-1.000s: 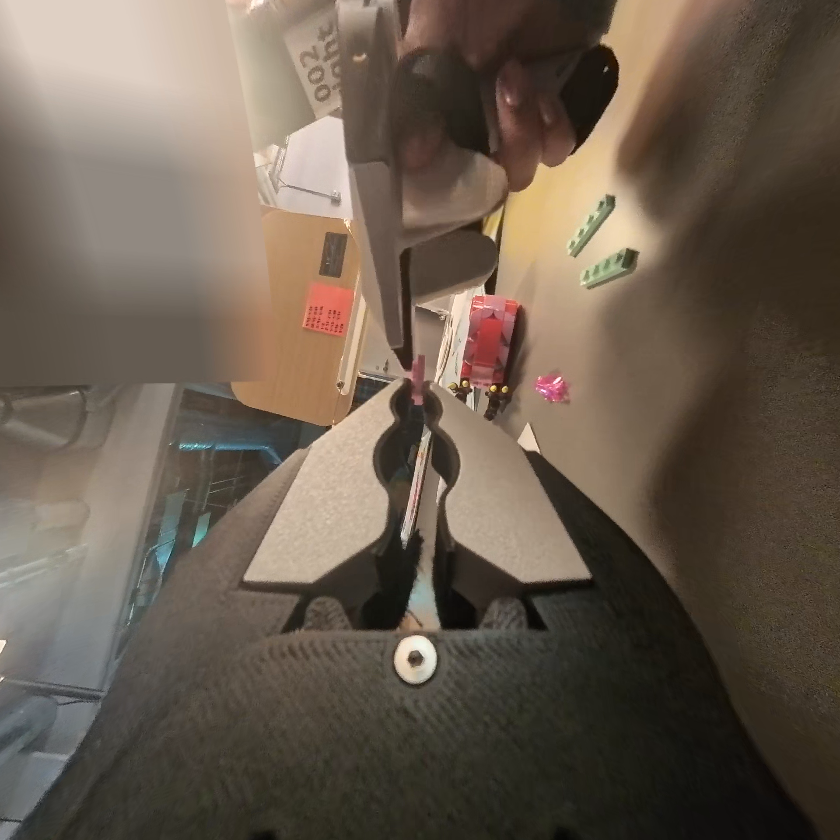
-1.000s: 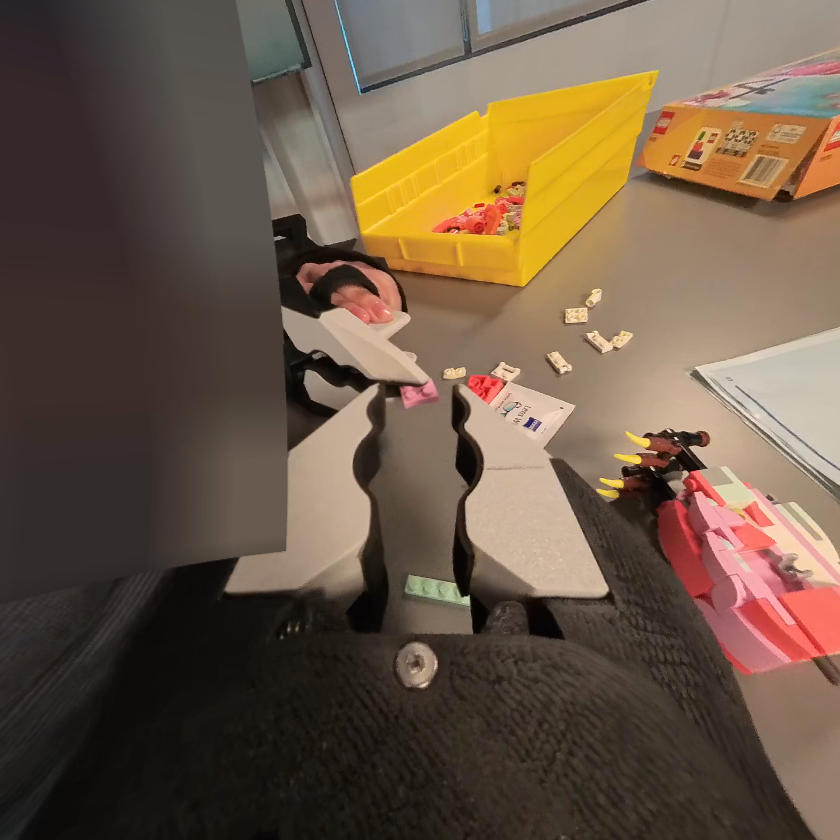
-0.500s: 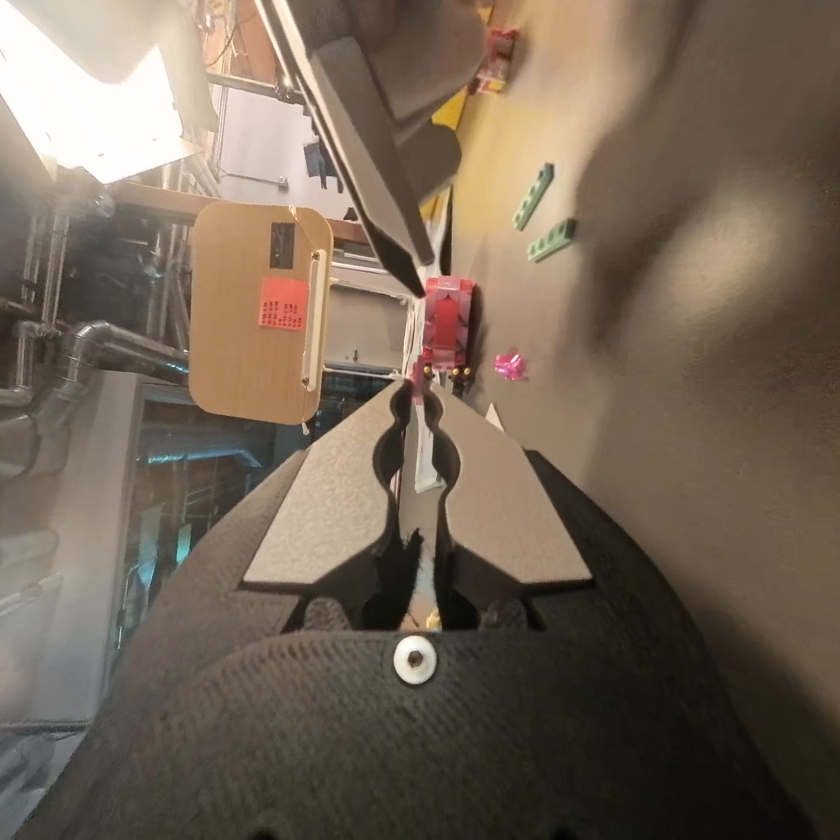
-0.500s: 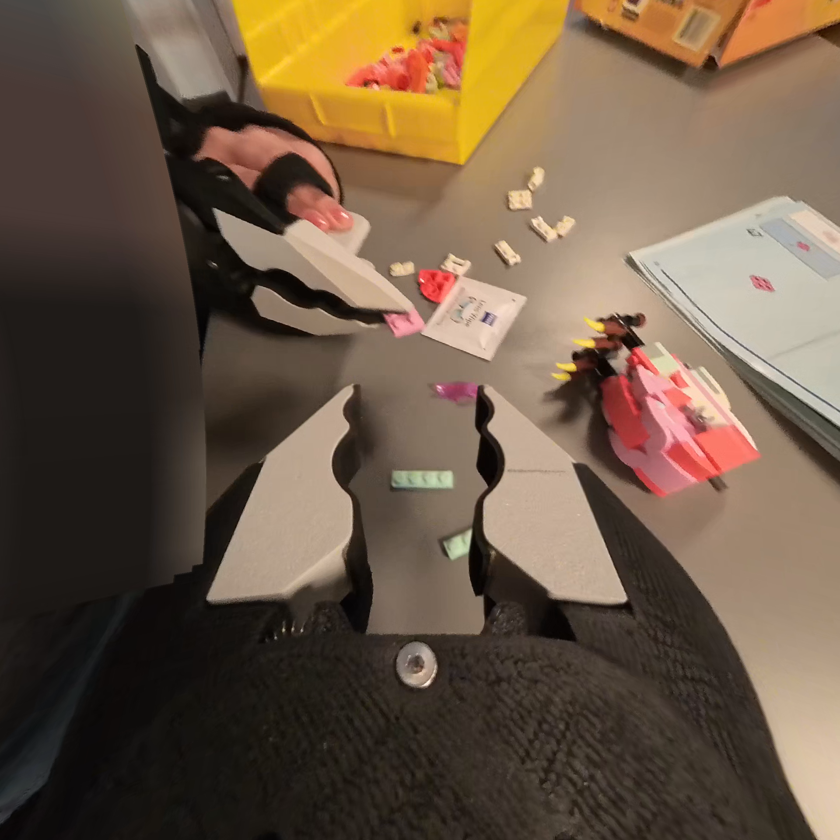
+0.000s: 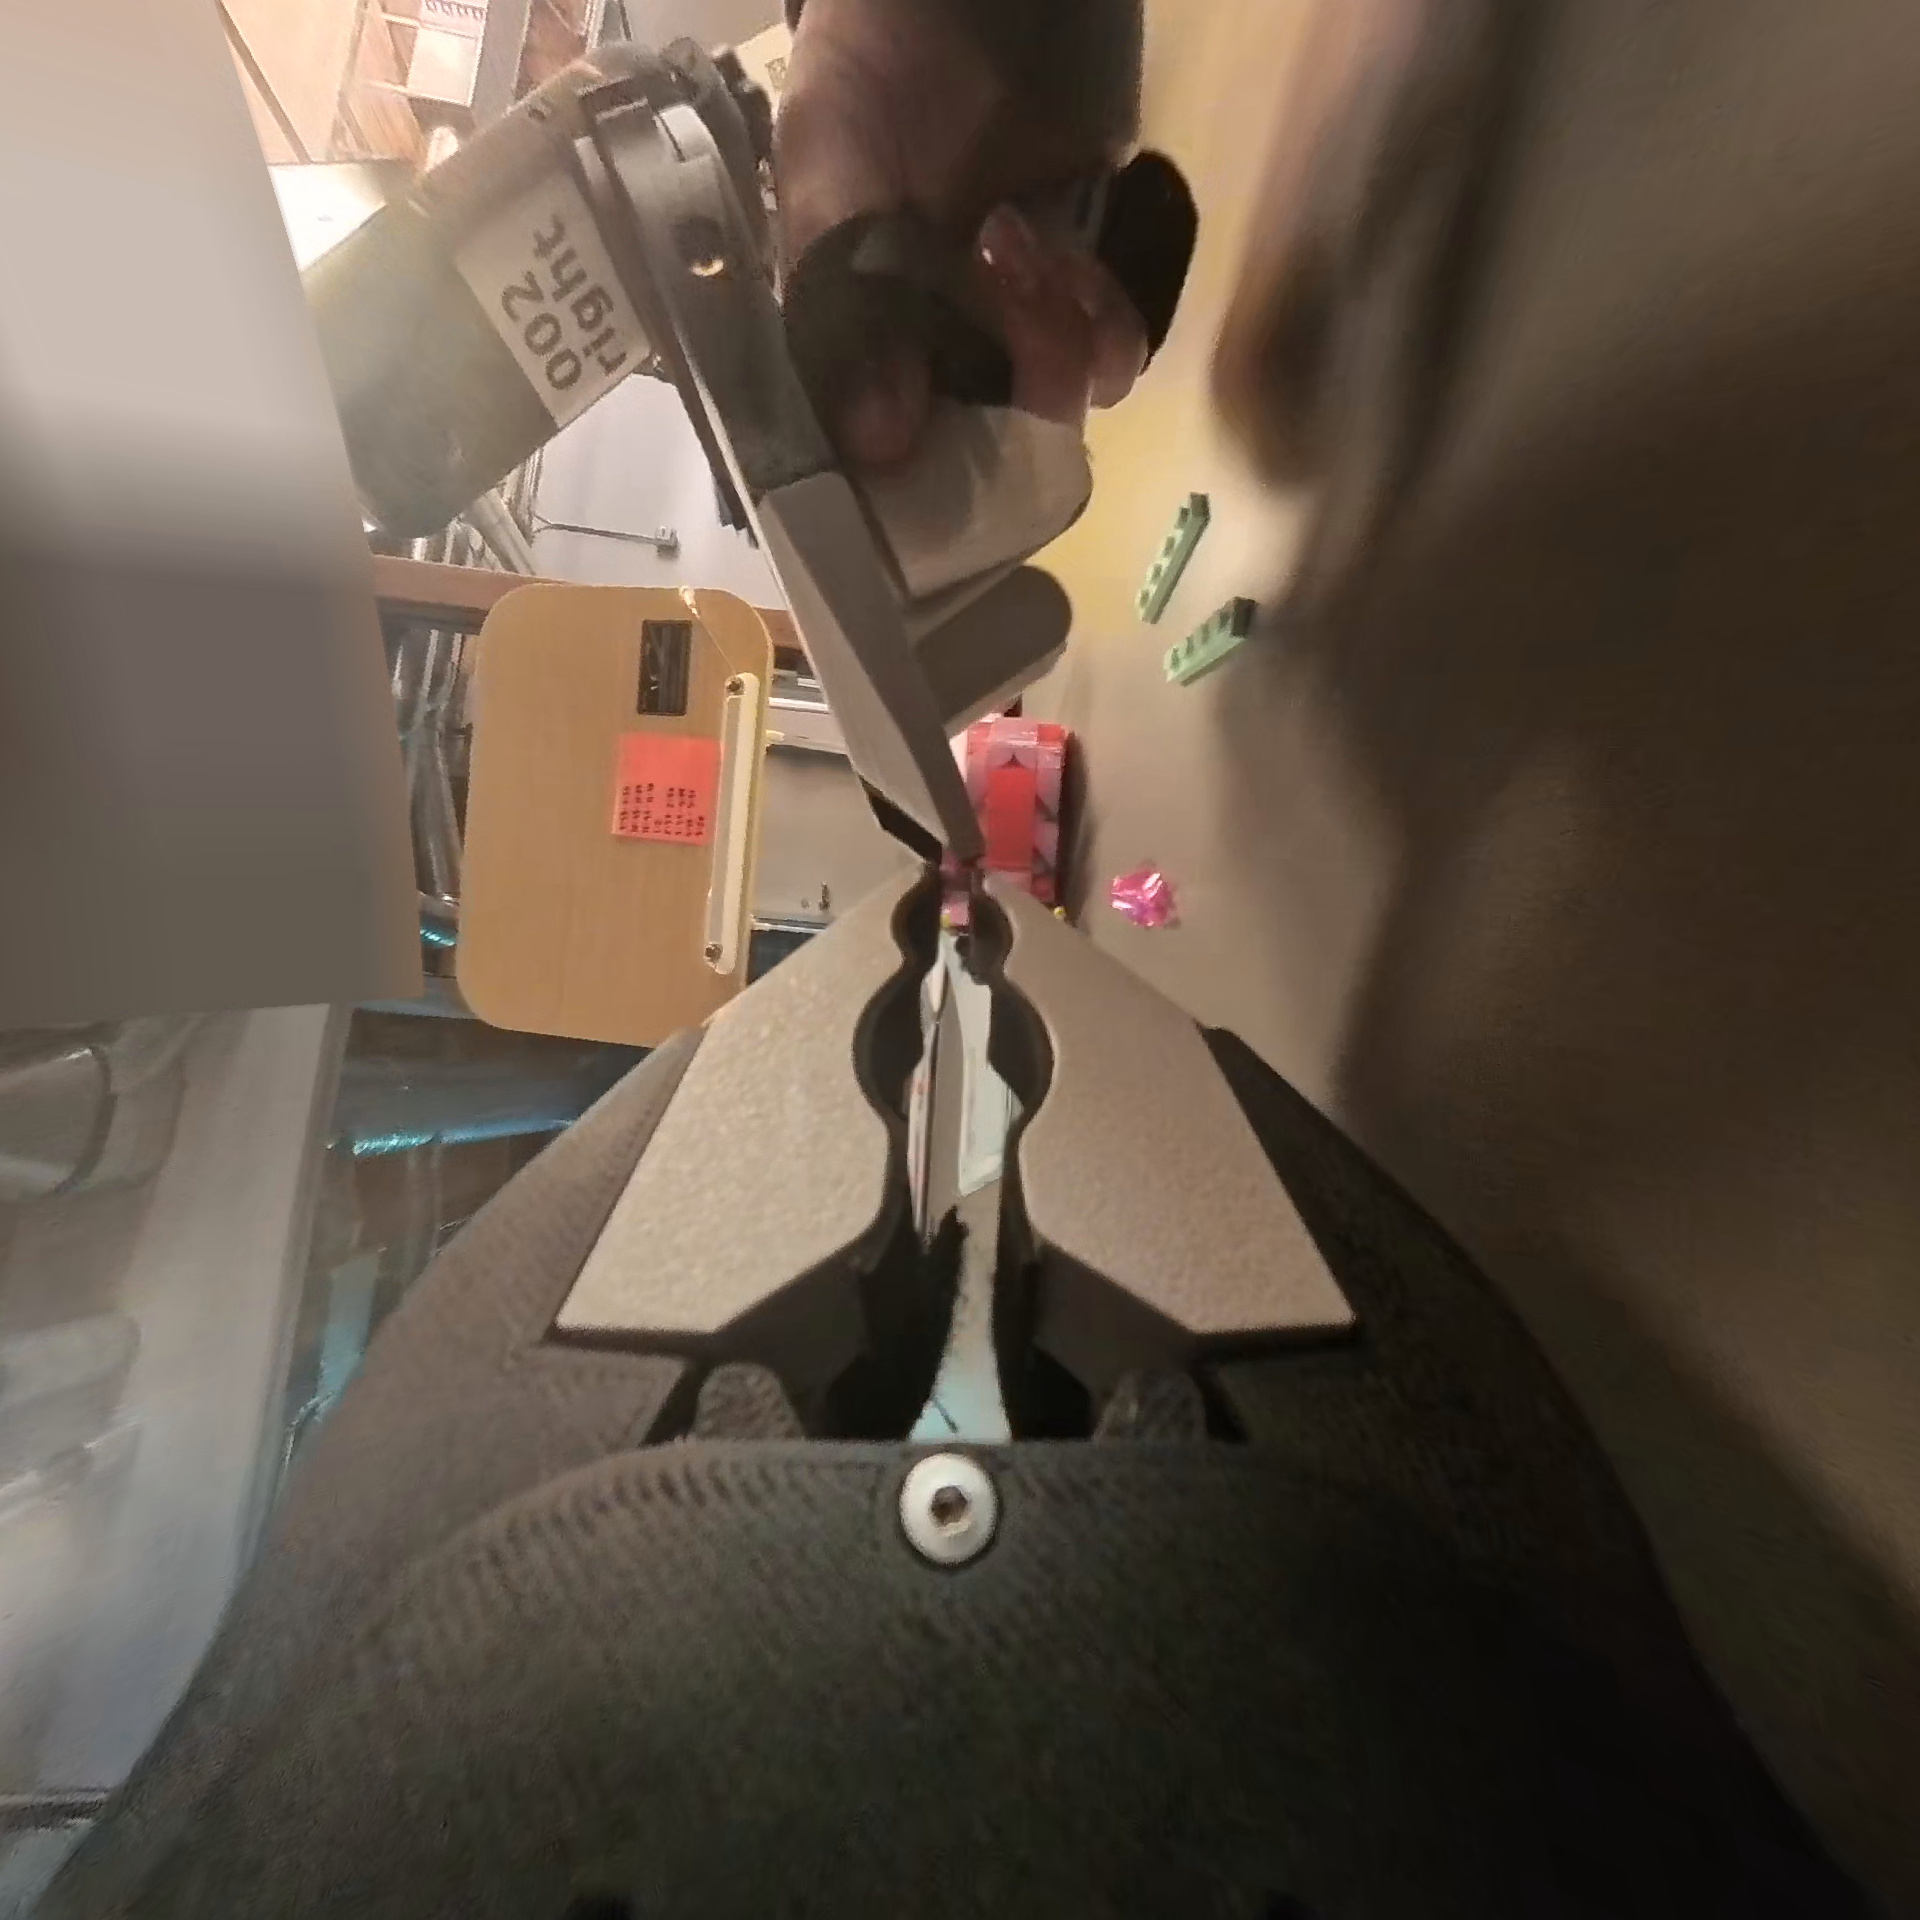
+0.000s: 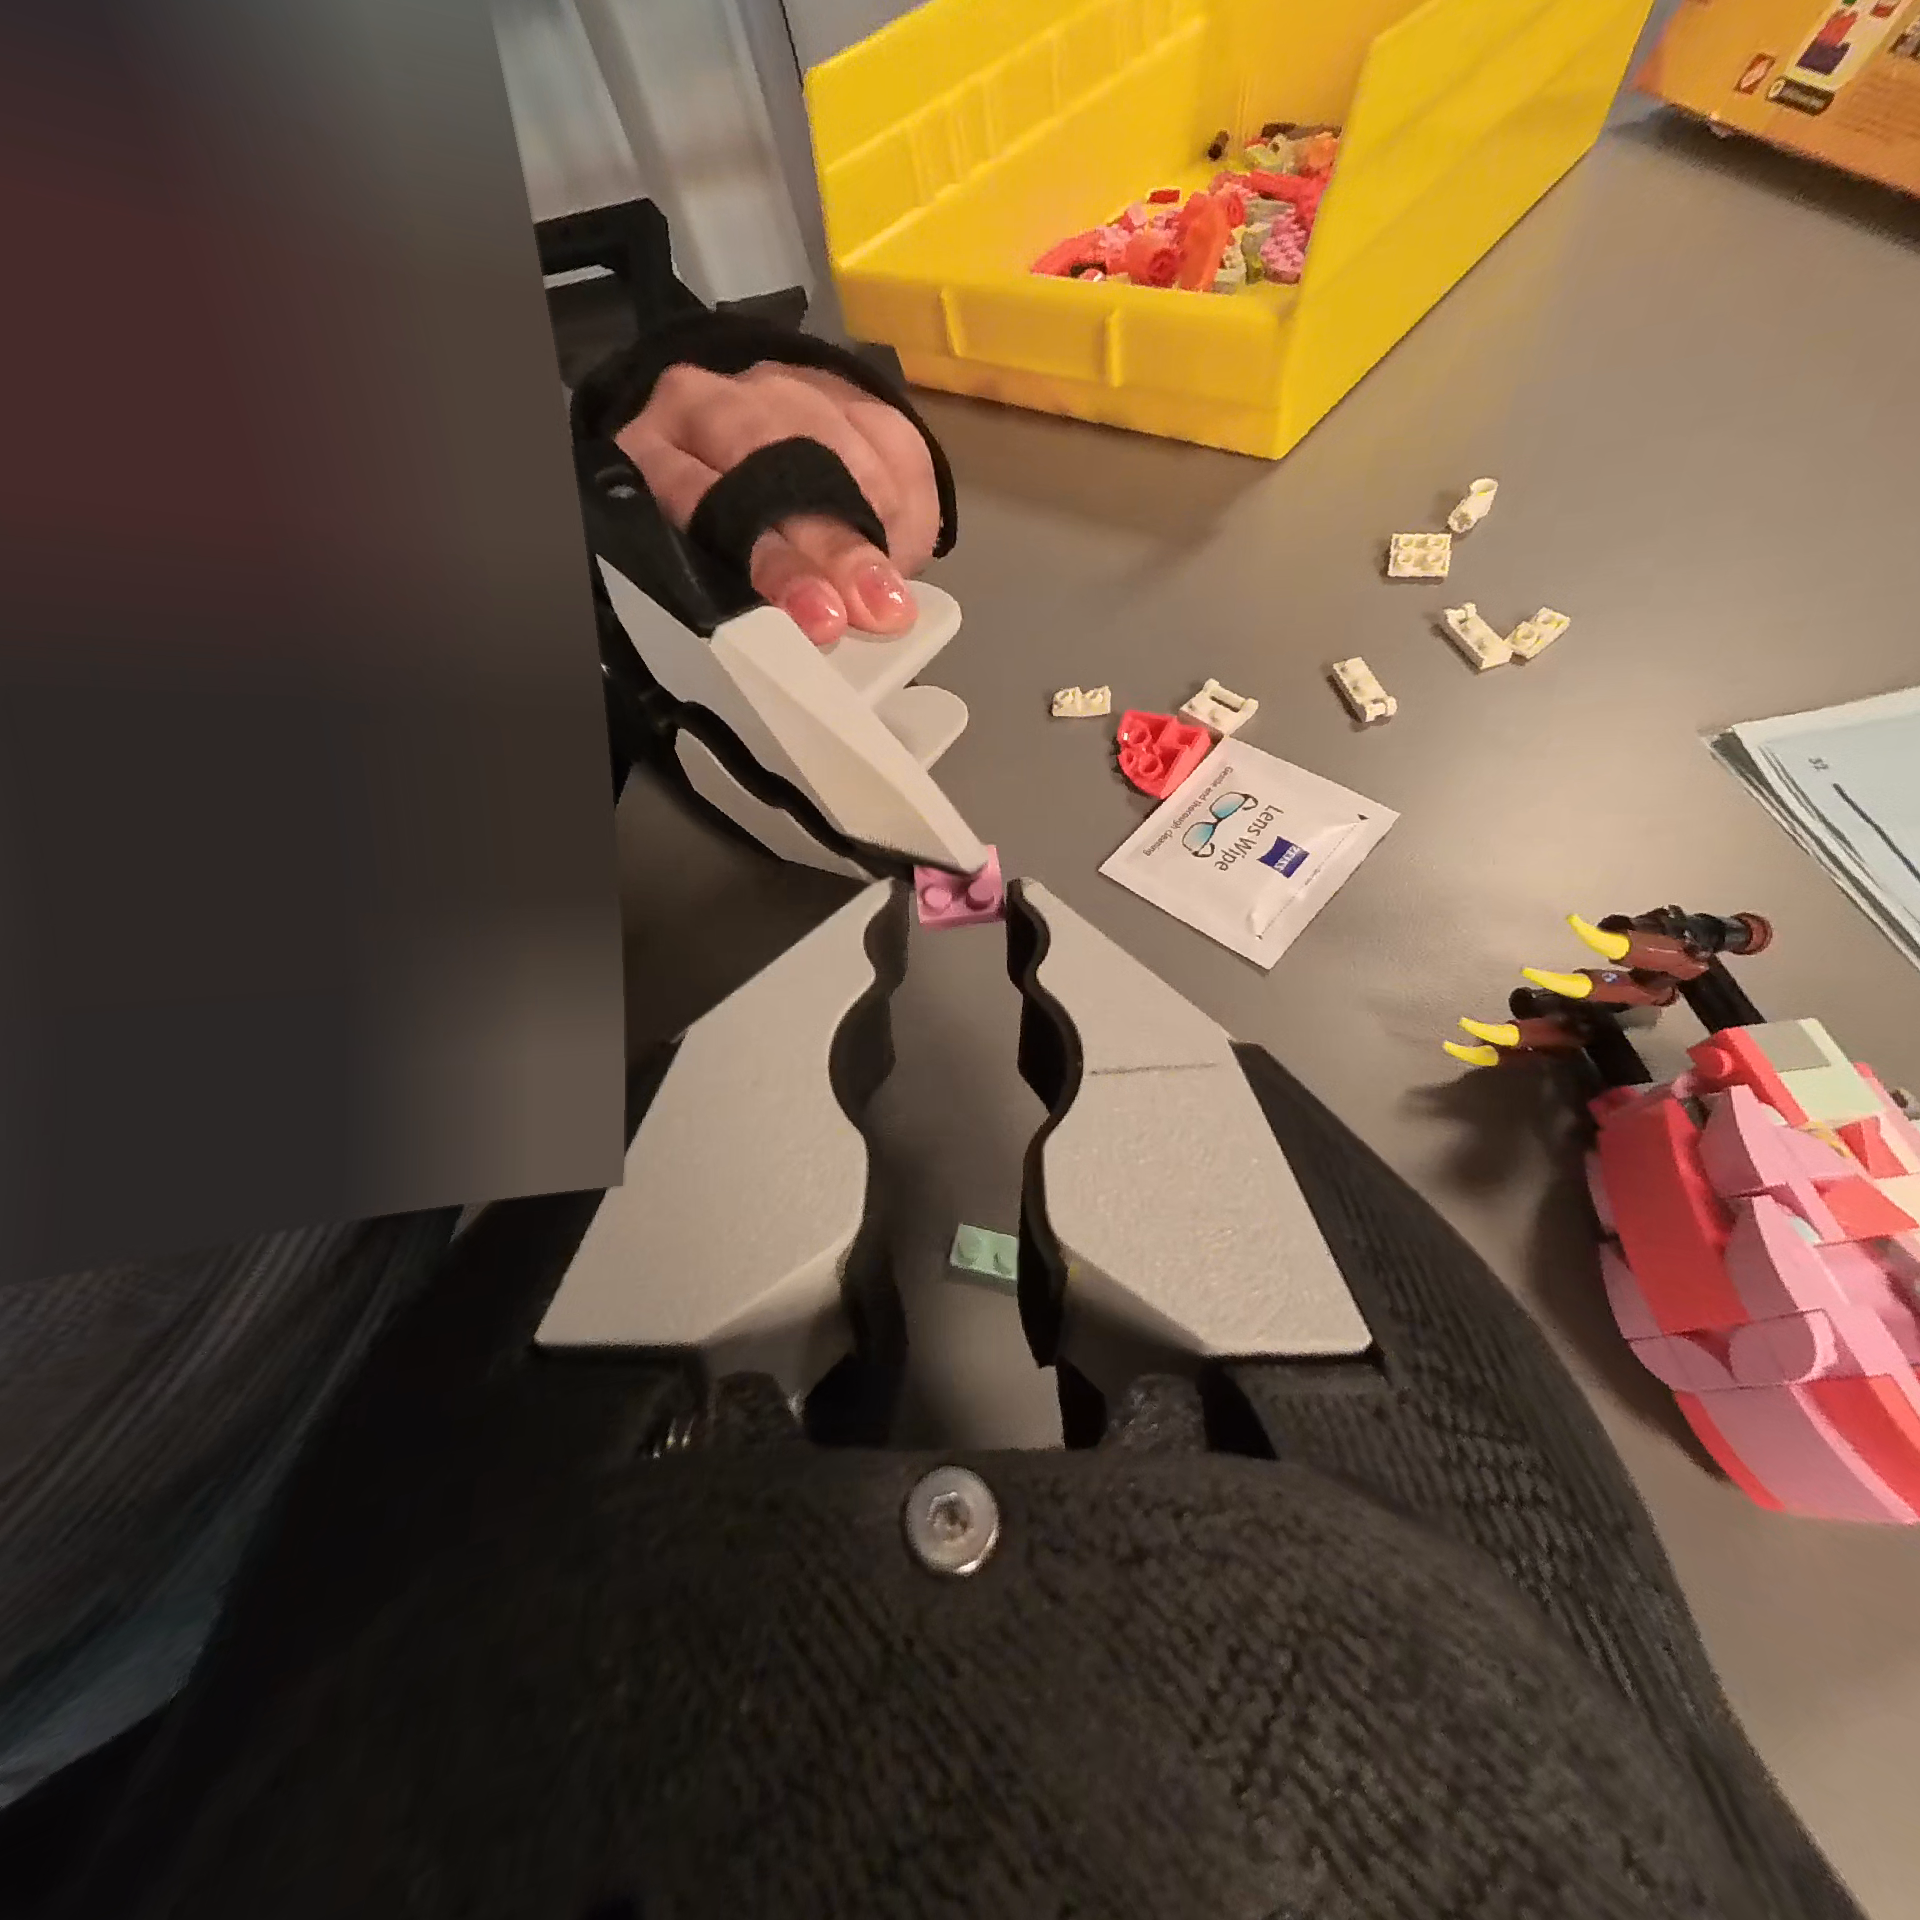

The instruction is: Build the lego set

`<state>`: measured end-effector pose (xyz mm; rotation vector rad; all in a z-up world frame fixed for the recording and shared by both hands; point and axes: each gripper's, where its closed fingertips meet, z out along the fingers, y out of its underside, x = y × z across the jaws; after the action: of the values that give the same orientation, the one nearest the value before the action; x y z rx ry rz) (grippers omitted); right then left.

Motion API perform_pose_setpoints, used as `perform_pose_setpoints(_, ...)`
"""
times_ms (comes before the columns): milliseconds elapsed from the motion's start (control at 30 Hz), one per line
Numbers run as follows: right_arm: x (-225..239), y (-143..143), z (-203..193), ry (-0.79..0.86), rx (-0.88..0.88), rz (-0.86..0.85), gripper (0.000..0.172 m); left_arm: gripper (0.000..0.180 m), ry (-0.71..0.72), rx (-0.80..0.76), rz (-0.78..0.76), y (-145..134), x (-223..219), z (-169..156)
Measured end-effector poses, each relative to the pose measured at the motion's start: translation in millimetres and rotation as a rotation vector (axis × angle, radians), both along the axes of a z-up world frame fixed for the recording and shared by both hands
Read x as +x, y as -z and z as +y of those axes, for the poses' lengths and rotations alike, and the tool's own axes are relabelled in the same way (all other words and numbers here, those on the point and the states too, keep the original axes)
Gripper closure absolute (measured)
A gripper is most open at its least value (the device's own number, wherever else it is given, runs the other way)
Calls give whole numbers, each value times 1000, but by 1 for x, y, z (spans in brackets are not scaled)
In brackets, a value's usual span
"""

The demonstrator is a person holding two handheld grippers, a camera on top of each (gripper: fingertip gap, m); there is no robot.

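**Two grippers met on one small pink brick**

Nearest the right camera, the right gripper had its jaws drawn narrow around a small pink brick, studs up, held clear above the table. Both dark pads sat against the brick's sides at the very tips. Below the jaws, a pale green plate lay flat on the table, partly hidden by the right finger.

The left gripper came in from the upper left and pinched the same pink brick by its far edge, its jaws all but closed on the thin piece (a hand in a black strap drove it). From the left camera, the left gripper's own tips showed the brick edge-on as a sliver of pink, with the right gripper's fingertips meeting it from above.

Just beyond the grippers lay a white wipe packet, a red brick touching its corner, and a scatter of small white pieces. To the right sat a pink and red brick model with dark claws tipped in yellow. A stack of paper sheets lay at the right edge.

Farther back stood a yellow bin holding mixed red and pink bricks, and an orange box in the far corner.
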<state>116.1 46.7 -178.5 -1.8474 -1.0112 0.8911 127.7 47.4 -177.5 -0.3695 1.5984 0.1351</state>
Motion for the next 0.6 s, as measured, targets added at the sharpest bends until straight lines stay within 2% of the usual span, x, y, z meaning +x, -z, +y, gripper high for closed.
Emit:
perform_pose_setpoints(67,0,0,1,0,10,-9,149,177,-3,3,-9,-2,0,1)
perform_pose_setpoints(133,0,1,1,-4,19,-21,157,177,-3,4,-11,-2,-1,1)
perform_pose_setpoints(600,1,-3,0,-25,14,-6,157,177,-2,13,-53,-7,-3,1)
